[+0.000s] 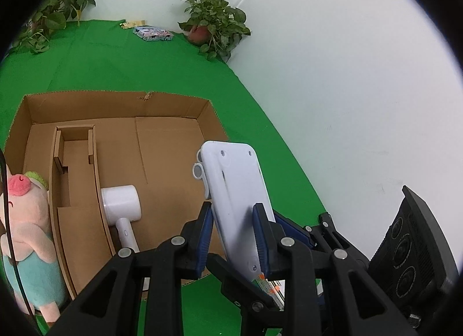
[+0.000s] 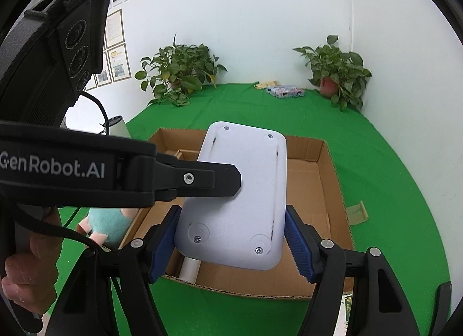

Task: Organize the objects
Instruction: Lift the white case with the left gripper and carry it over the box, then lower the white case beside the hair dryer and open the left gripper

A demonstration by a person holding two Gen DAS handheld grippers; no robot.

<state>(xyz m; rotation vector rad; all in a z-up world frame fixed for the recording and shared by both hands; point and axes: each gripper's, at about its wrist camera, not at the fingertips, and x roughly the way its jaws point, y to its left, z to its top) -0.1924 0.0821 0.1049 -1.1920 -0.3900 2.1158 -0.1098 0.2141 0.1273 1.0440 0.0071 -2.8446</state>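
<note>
- Left wrist view: the left gripper (image 1: 233,229) is seen closed to a narrow gap on the thin edges of a white flat device (image 1: 235,191), underside with screws facing the camera.
- The device is held tilted, raised over the right part of the open cardboard box (image 1: 115,104).
- Right wrist view: the same white flat device (image 2: 240,191) is framed by the right gripper (image 2: 231,237), held wide; the blue pad of the left finger (image 2: 163,246) appears to touch the device's side, while a slight gap is seen at the right pad. A firm grip there cannot be confirmed.
- The black tip of the left gripper is seen in this view clamped across the device's left side.
- Box contents, left wrist view: a white hair dryer (image 1: 121,205) is laid on the box floor beside a cardboard insert (image 1: 75,168).
- A pink plush pig (image 1: 26,220) in a teal outfit is stood just outside the box's left wall.
- The box is set on a green-covered surface (image 1: 115,58).
- At the far edge of the surface, two potted plants (image 1: 214,23) and a small patterned packet (image 1: 152,33) are placed against the white wall.
- A hand (image 2: 29,272) is seen on the left gripper's handle in the right wrist view.
</note>
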